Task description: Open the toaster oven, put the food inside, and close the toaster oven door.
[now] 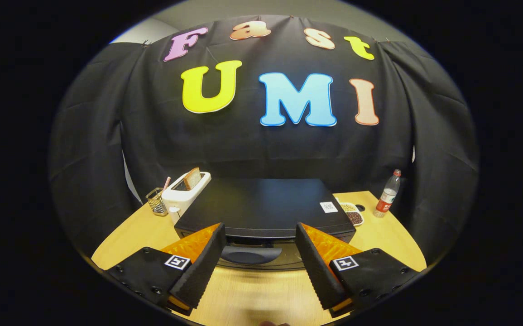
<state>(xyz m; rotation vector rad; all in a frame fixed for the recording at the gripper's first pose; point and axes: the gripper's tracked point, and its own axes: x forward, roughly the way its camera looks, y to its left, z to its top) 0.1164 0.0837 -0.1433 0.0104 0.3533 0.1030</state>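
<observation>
Gripper lined up on the toaster oven door — wide open, holding nothing.

Detail: fingers spread well apart w/ the oven's front handle in the gap between them, just ahead — looks like the approach for the door pull, so step one isn't done yet; door looks closed. Oven sits mid-table, front edge toward the gripper — easy reach. White toaster w/ a bread slice standing in its slot is just left of the oven, prob. the food to load. Wire cup, snack tray, bottle sit off to the sides.
</observation>
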